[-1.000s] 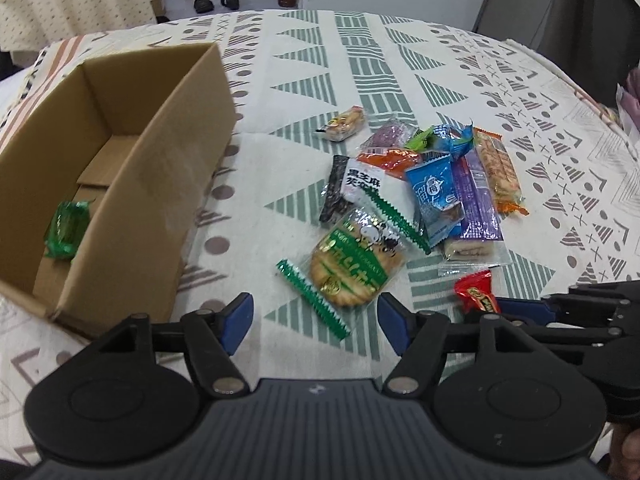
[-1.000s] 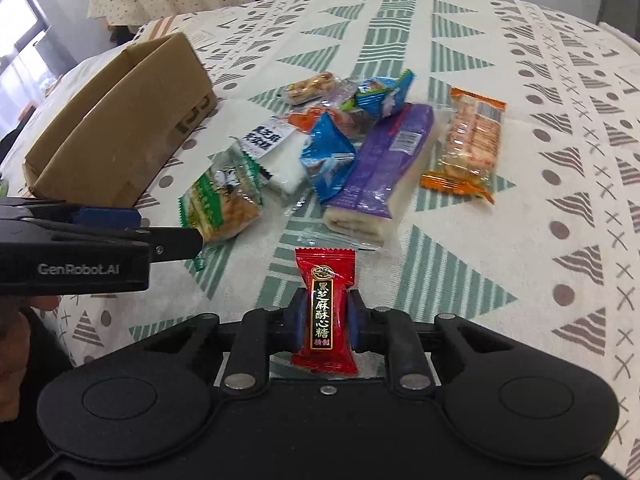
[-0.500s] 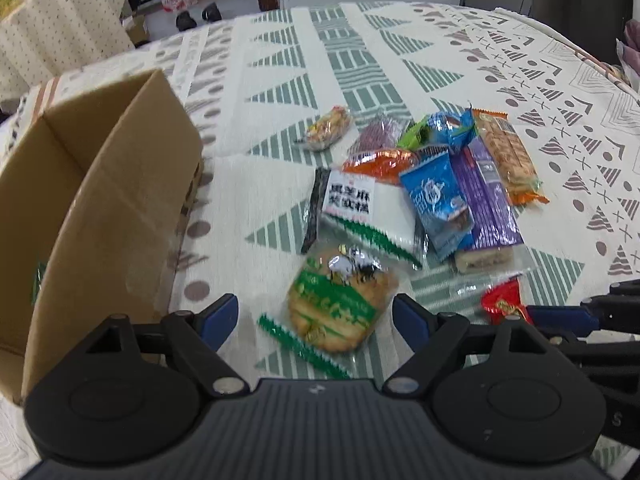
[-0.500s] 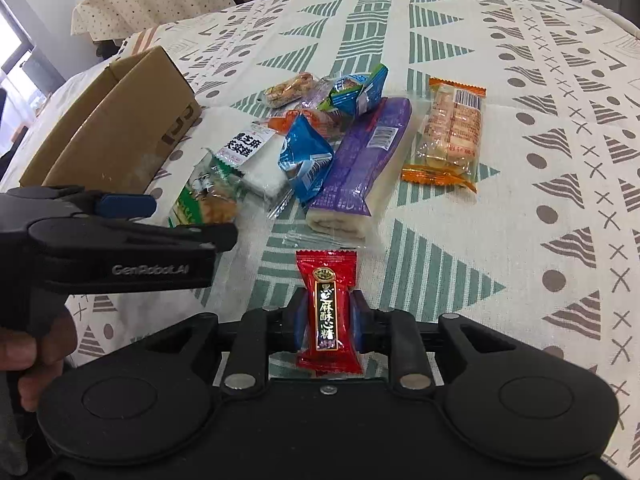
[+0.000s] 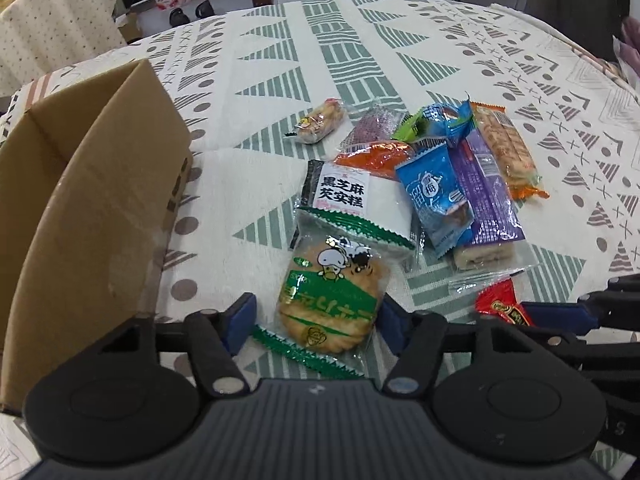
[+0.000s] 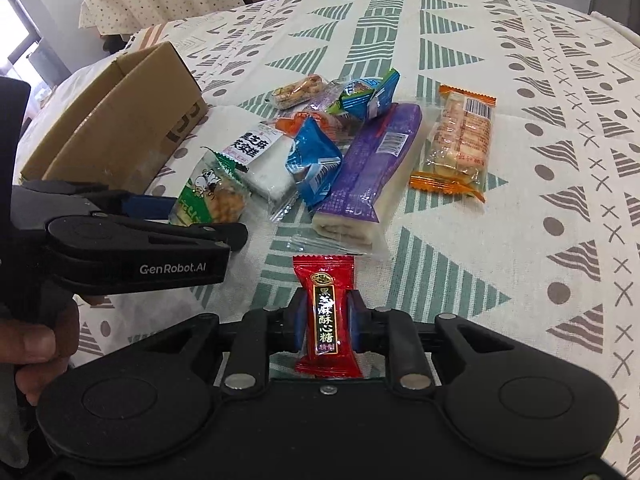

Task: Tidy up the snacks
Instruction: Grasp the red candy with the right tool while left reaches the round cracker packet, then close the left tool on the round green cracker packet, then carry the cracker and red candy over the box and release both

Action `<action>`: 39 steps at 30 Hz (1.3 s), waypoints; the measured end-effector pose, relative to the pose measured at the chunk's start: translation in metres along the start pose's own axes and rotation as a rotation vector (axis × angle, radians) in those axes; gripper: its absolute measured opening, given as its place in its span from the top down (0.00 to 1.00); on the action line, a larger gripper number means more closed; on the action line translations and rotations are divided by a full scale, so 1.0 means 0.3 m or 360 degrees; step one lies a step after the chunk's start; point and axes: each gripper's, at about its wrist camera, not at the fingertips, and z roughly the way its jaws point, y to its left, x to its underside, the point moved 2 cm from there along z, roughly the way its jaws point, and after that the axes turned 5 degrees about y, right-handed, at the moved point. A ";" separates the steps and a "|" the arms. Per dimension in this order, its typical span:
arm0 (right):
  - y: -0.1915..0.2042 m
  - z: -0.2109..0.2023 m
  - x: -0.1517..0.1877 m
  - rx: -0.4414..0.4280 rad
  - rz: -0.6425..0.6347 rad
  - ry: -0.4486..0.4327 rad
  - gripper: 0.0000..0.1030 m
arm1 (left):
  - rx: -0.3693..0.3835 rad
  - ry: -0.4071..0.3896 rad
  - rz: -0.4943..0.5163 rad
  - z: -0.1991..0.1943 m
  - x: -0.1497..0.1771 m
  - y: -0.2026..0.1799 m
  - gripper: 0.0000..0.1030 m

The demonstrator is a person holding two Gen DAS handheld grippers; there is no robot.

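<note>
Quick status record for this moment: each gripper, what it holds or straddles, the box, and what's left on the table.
left gripper: open, fingers either side of the rice cracker pack, not closed on it
right gripper: shut on the red candy, held above the tablecloth
box: open cardboard, left of the pile; inside not visible
pile: sesame cake pack, blue pack, purple roll, orange biscuit pack, and a few small packs behind

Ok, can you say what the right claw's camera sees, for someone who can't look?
The right claw grips a red candy above a patterned tablecloth. Beyond lie a pile of snacks and a cardboard box, with the left claw reaching in.
</note>
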 end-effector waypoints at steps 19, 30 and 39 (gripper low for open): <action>0.036 -0.110 -0.007 -0.0172 0.0039 -0.0176 0.80 | 0.0025 -0.0102 -0.0167 -0.176 0.041 0.041 0.54; 0.101 -0.203 -0.030 -0.0227 0.0007 -0.0295 0.80 | 0.0048 -0.0216 -0.0246 -0.349 0.044 0.085 0.53; 0.136 -0.299 -0.048 -0.0207 0.0003 -0.0393 0.80 | 0.0027 -0.0301 -0.0303 -0.465 0.058 0.157 0.53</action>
